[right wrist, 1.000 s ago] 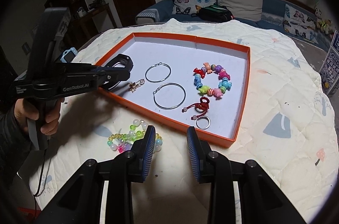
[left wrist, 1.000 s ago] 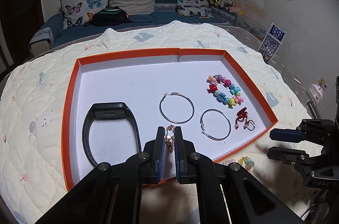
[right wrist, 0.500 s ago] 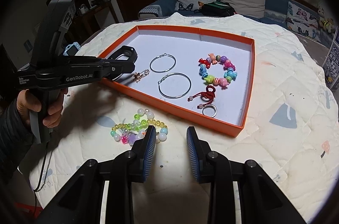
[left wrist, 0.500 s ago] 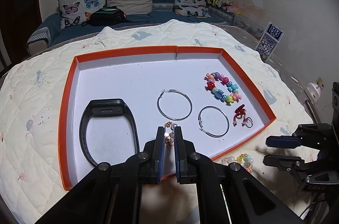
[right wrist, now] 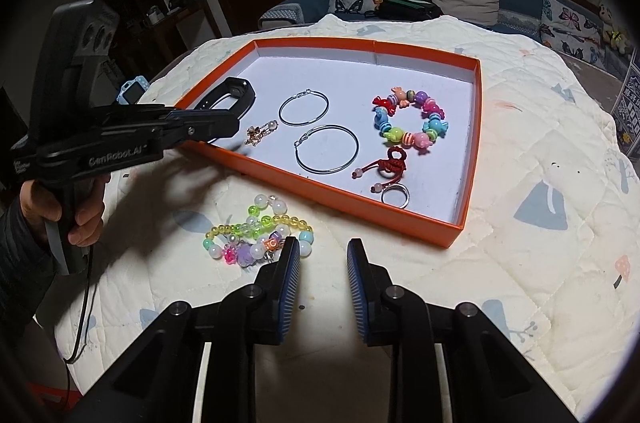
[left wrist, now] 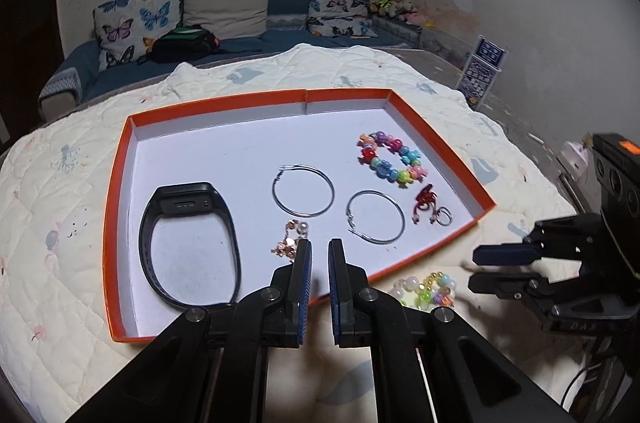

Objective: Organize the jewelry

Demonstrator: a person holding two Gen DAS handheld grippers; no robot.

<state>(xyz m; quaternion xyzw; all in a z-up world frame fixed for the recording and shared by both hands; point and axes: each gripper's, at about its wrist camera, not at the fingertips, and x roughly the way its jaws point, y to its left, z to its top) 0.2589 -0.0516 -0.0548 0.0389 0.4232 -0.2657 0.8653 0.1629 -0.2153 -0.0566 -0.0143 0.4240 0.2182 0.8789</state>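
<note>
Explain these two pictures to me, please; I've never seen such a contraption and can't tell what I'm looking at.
A person holds a handheld gripper in each hand; a camera on each looks along its jaws. One picture is from the left gripper, one from the right gripper. On a quilt sits an orange tray with a black watch, hoop earrings, a bead bracelet and a gold earring. A loose bracelet lies outside it. The left jaws are almost together, empty; the right jaws have just been closing, with nothing between them.
</note>
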